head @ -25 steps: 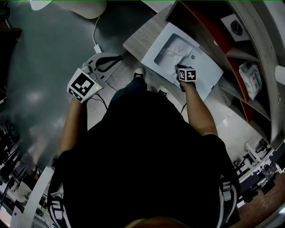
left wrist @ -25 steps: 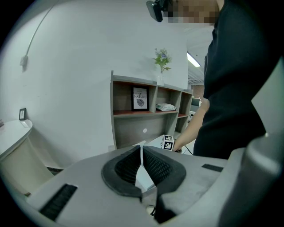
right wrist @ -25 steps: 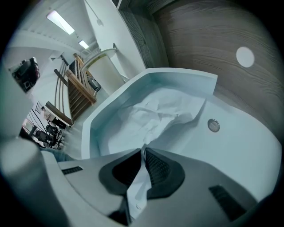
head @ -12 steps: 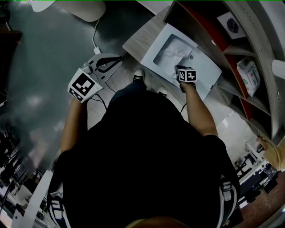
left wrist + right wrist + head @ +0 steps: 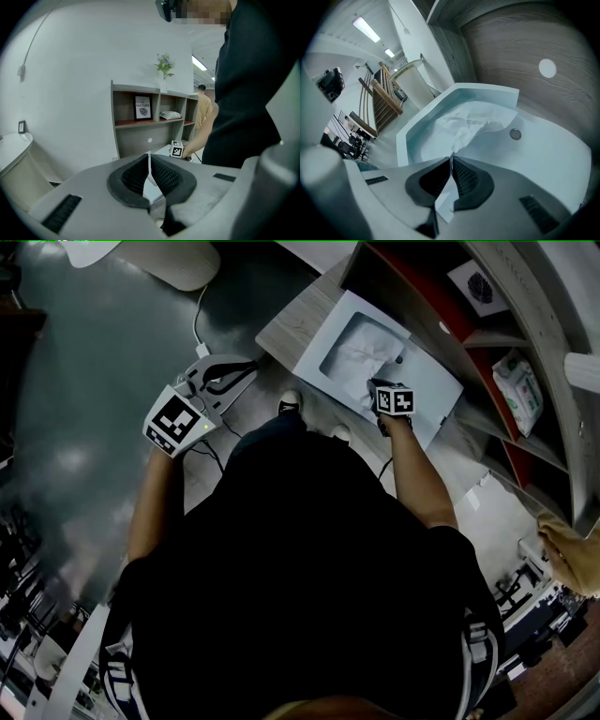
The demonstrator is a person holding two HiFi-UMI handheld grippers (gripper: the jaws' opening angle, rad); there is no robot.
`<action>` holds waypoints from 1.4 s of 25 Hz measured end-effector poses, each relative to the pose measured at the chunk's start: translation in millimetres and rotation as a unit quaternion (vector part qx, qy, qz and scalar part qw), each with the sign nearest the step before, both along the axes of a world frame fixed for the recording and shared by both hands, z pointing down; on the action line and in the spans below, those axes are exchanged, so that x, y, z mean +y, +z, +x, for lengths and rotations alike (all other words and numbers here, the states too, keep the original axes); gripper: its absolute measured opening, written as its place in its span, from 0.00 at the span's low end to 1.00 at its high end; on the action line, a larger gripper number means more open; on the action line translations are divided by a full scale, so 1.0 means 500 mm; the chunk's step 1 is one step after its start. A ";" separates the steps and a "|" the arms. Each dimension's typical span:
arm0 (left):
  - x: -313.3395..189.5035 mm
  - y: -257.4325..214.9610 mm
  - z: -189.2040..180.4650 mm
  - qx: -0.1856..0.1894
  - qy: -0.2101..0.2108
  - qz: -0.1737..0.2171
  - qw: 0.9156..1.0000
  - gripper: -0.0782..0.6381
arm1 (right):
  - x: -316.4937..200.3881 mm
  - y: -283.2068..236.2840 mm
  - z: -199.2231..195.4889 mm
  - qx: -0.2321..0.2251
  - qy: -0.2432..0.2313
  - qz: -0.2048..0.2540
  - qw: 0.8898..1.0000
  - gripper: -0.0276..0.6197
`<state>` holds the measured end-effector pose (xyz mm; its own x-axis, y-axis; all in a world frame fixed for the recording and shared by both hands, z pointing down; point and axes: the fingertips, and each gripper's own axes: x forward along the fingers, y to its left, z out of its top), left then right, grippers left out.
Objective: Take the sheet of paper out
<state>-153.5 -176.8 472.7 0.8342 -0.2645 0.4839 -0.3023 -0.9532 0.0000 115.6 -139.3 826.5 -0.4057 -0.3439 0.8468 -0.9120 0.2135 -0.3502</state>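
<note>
A crumpled white sheet of paper [image 5: 361,351] lies in the hollow of a white basin [image 5: 433,390] on a low wooden top. My right gripper [image 5: 374,383] points steeply down at the basin's near edge. In the right gripper view the paper [image 5: 468,123] runs down to a point between the tips of the right gripper [image 5: 451,158]; the jaws are closing, nearly together, on that corner. My left gripper [image 5: 250,364] hangs over the grey floor to the left, away from the basin. In its own view the left gripper [image 5: 149,155] is shut on nothing.
A shelf unit [image 5: 487,343] with red back panels stands behind the basin, holding a framed picture [image 5: 478,285] and a packet [image 5: 514,381]. A white cable [image 5: 199,320] crosses the floor near a round white base [image 5: 178,257]. Another person's sleeve [image 5: 567,554] shows at the right edge.
Both grippers stay where they were. Another person's sleeve has come into view at the right edge and moved further in.
</note>
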 end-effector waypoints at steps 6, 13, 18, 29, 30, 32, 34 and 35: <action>0.012 -0.009 -0.003 -0.001 0.000 0.005 1.000 0.14 | 0.001 -0.019 0.000 -0.005 0.007 0.013 1.000 0.09; 0.027 -0.013 0.012 -0.003 0.010 0.009 1.000 0.14 | 0.016 -0.029 0.021 -0.006 0.018 0.020 1.000 0.09; 0.035 -0.021 0.015 -0.004 0.012 0.015 1.000 0.14 | 0.031 -0.039 0.039 -0.004 0.030 0.027 0.999 0.08; 0.059 -0.034 0.048 -0.001 0.029 0.021 0.999 0.14 | 0.069 -0.067 0.079 -0.007 0.050 0.041 0.998 0.08; 0.061 -0.035 0.052 0.000 0.031 0.021 0.999 0.14 | 0.074 -0.070 0.083 -0.007 0.053 0.041 0.998 0.08; 0.065 -0.034 0.061 0.001 0.035 0.021 0.999 0.14 | 0.080 -0.074 0.092 -0.009 0.057 0.045 0.997 0.08; 0.071 -0.033 0.071 0.001 0.040 0.021 0.999 0.14 | 0.088 -0.080 0.103 -0.009 0.060 0.049 0.997 0.08; 0.075 -0.033 0.076 0.001 0.043 0.021 0.999 0.14 | 0.093 -0.084 0.109 -0.009 0.062 0.050 0.997 0.08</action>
